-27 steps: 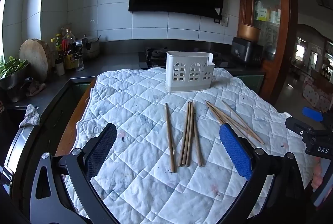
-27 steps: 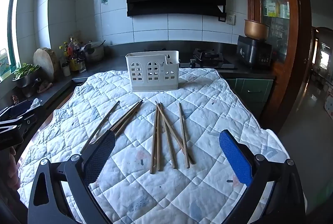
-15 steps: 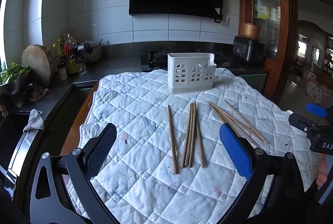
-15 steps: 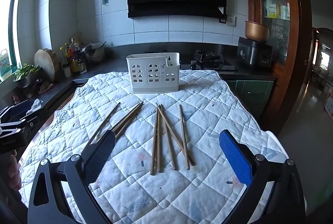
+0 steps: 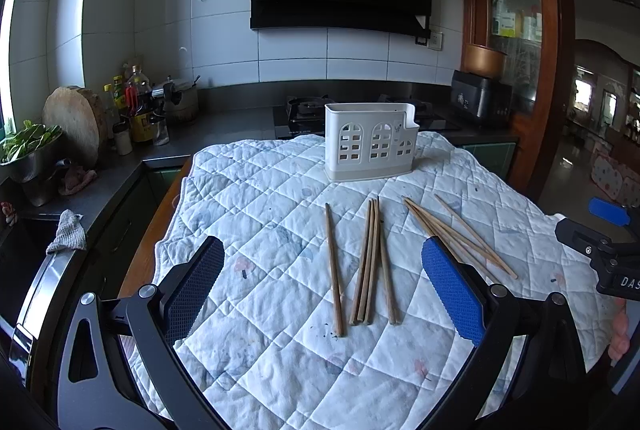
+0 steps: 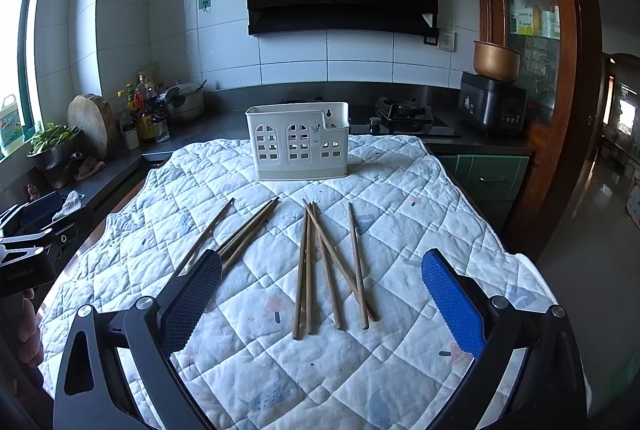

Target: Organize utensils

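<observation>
Several wooden chopsticks point(image 5: 370, 262) lie loose on a white quilted cloth point(image 5: 260, 230), in two groups; in the right wrist view one group point(image 6: 328, 266) lies in the middle and another point(image 6: 244, 230) to its left. A white plastic utensil holder point(image 5: 370, 146) stands upright at the far end of the cloth, also seen in the right wrist view point(image 6: 298, 144). My left gripper point(image 5: 324, 286) is open and empty above the near end of the chopsticks. My right gripper point(image 6: 320, 298) is open and empty, near the middle group.
A dark counter point(image 5: 224, 130) with bottles point(image 5: 136, 106), a wooden board point(image 5: 76, 122) and a bowl of greens point(image 5: 28, 150) runs behind and to the left. A gas hob point(image 6: 404, 112) and a black cooker point(image 6: 492, 106) stand behind the holder. The cloth's edges drop off on both sides.
Both grippers have tilted slightly upward and drawn a little nearer the table; the chopsticks and the holder have not moved. Both grippers stay open.
</observation>
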The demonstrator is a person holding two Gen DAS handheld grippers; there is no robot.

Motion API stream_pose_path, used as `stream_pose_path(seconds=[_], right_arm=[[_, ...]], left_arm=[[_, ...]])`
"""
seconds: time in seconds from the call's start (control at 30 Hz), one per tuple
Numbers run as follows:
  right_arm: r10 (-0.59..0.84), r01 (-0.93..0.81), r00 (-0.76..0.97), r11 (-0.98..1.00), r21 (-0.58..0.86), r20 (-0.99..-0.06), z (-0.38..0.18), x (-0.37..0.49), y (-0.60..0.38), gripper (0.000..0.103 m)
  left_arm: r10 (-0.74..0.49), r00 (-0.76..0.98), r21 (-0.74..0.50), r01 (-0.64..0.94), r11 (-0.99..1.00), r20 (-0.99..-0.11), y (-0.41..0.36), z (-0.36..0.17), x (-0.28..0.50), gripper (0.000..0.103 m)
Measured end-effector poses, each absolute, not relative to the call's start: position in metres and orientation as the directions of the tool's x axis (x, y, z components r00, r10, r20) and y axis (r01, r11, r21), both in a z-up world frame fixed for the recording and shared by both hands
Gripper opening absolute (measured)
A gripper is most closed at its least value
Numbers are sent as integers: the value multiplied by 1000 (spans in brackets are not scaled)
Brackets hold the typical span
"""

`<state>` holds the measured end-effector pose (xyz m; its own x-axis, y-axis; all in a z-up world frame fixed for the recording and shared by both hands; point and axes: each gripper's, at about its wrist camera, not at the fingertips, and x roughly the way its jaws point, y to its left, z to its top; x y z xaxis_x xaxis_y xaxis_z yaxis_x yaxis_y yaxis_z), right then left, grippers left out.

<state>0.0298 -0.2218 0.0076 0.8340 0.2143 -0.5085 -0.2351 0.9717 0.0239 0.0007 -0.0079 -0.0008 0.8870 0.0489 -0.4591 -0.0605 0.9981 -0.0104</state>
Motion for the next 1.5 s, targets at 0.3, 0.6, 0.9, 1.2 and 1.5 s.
stream_pose_path(seconds=[0.3, 0.6, 0.9, 1.2, 1.5], right_arm=[[221, -239, 834, 971, 32, -506, 6, 32, -223, 97], [226, -239, 831, 970, 40, -509, 1, 34, -224, 97], [223, -235, 829, 971, 42, -513, -1, 37, -226, 97], [223, -236, 825, 971, 42, -520, -4, 42, -223, 97], [230, -239, 823, 970, 50, -520, -1, 48, -221, 97]], left_arm=[[48, 886, -11, -60, 998, -462, -9, -1, 3, 98], [48, 884, -16, -63, 998, -465, -9, -1, 5, 98], [47, 878, -27, -68, 997, -476, -5, -6, 13, 98], [42, 876, -40, -70, 997, -481, -2, -7, 18, 98], [37, 877, -33, -61, 998, -480, -5, -5, 23, 98]])
